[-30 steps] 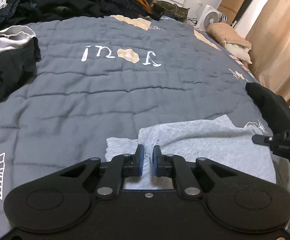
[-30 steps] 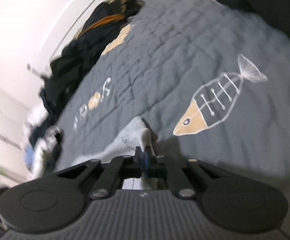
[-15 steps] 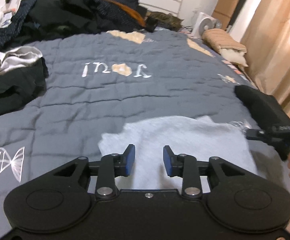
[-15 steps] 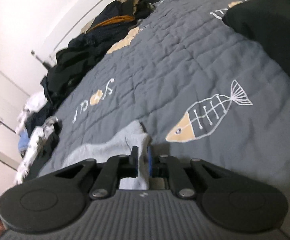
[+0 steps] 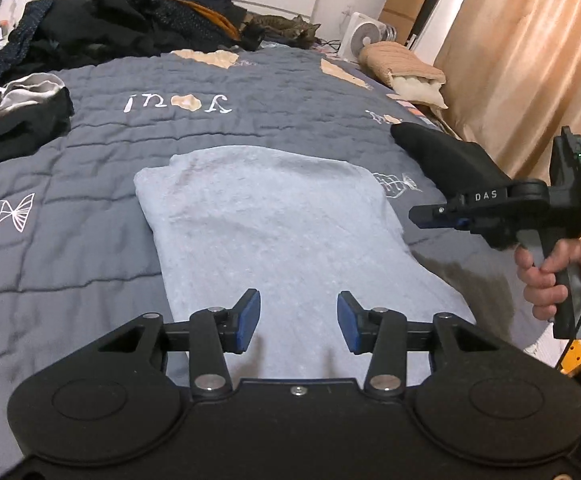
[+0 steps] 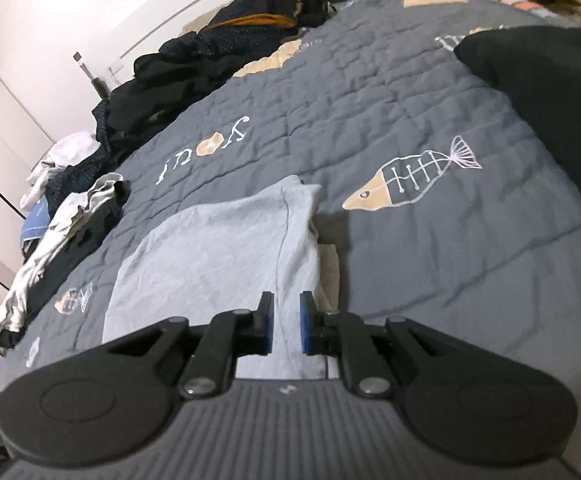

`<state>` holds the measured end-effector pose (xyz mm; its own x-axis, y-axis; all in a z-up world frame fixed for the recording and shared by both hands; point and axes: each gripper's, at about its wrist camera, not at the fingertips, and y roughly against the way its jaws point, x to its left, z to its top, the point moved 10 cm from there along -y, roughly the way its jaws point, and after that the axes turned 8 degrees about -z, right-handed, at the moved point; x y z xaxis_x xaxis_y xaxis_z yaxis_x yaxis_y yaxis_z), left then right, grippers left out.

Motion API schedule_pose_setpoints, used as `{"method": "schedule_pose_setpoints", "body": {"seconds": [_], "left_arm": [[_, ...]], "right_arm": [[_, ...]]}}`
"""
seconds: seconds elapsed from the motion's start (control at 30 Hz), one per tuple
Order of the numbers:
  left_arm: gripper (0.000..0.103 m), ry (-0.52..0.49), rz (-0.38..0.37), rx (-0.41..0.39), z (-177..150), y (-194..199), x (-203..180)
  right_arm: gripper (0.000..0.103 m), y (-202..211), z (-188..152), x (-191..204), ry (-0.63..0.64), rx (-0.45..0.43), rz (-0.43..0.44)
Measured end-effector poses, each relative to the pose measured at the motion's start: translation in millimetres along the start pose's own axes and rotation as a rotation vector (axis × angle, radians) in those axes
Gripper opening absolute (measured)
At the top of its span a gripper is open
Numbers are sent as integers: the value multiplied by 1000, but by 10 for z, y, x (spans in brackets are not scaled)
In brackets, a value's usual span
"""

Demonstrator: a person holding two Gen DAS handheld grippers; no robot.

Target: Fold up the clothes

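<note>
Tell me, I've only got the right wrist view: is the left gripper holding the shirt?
Observer: No. The left gripper is open above the shirt, nothing between its pads; its jaws have just been opening.
Operator: How does my gripper look from there?
Observer: A hand grips its handle; the right gripper hangs by the shirt's right edge, jaws just opening slightly, nothing between them.
Operator: Anything past the bed?
Observer: A white fan by the curtains.

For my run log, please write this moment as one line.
left gripper: jaws open, just opening | right gripper: open, empty | light blue garment: folded on bed
</note>
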<state>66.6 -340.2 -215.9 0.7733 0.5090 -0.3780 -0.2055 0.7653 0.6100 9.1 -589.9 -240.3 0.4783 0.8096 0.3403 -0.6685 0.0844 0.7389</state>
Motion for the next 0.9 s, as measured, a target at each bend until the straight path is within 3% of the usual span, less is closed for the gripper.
{"method": "schedule_pose_setpoints", "body": {"seconds": [0.27, 0.8, 0.9], "left_arm": [[44, -48, 1, -5, -201, 91, -236], [44, -157, 61, 64, -652, 223, -259], [44, -220, 83, 86, -740, 231, -315]], "right_arm": [[12, 200, -260, 49, 100, -27, -78], [14, 438, -593, 0, 108, -34, -122], [15, 470, -636, -58, 79, -30, -131]]}}
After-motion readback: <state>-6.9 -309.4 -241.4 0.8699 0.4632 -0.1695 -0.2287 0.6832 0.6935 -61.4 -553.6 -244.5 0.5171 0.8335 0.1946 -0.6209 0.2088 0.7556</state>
